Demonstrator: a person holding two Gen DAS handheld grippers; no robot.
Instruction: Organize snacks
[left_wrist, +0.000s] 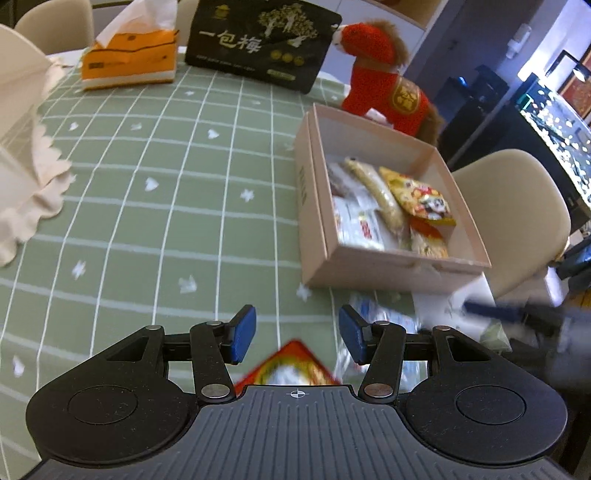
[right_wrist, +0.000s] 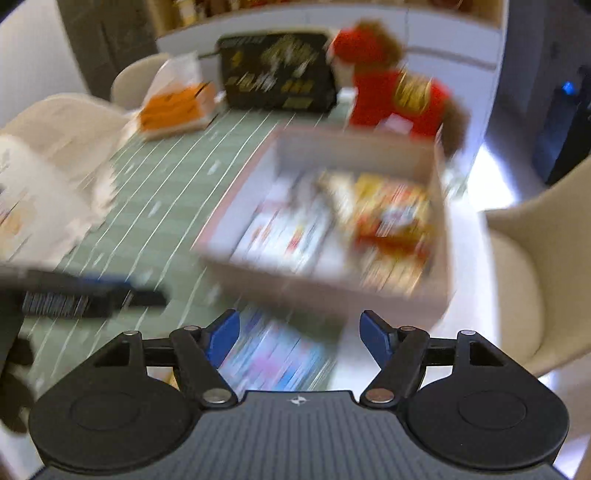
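While the open beige box (left_wrist: 391, 258) already holds several packets at the table's right side, the loose snacks that remain lie on the green checked tablecloth (left_wrist: 147, 221) just in front of its near wall, and that is what the next pick turns on. Furthest left of them, a red and yellow packet (left_wrist: 295, 363) sits directly beneath the left gripper (left_wrist: 297, 334), between its blue pads and partly hidden by the gripper body; the jaws stand apart with nothing pressed between them, so it holds nothing. To the right of that, a white and blue packet (left_wrist: 384, 321) lies flat on the cloth; in the right wrist view, which is badly smeared, the same kind of white, blue and pink wrapper (right_wrist: 277, 358) sits between the pads of the right gripper (right_wrist: 299, 336), whose jaws are also spread and gripping nothing. Its long axis I cannot tell through the blur. Each hand seems to have its own packet below it, with the box lying ahead and slightly right of both, so a short lift forward should carry either packet in.
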